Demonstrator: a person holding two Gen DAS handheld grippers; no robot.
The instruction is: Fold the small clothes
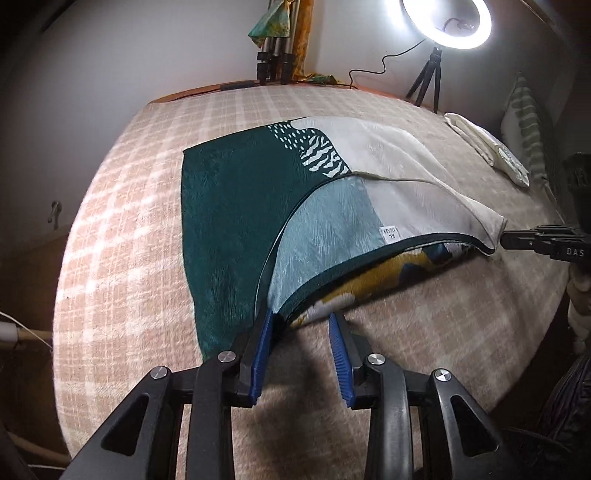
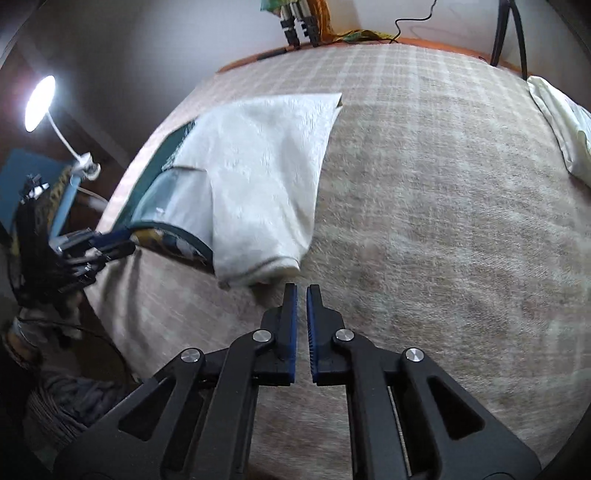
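Observation:
A small patterned garment [image 1: 258,206], dark green, pale blue and grey-white with a yellow floral underside, lies half folded on the checked bed cover [image 1: 122,236]. My left gripper [image 1: 301,319] is open at its near corner, with the left pad [image 1: 264,343] against the hem. My right gripper [image 2: 302,291] is shut and empty, just short of the garment's white folded corner [image 2: 258,273]. It also shows in the left wrist view [image 1: 508,236] at the garment's right tip. The left gripper shows in the right wrist view [image 2: 122,242] at the garment's edge.
A folded white cloth [image 1: 487,147] and a striped pillow [image 1: 528,122] lie at the bed's far right. A ring light on a tripod [image 1: 447,22] stands behind the bed. A desk lamp [image 2: 40,103] and a basket [image 2: 70,406] are left of the bed.

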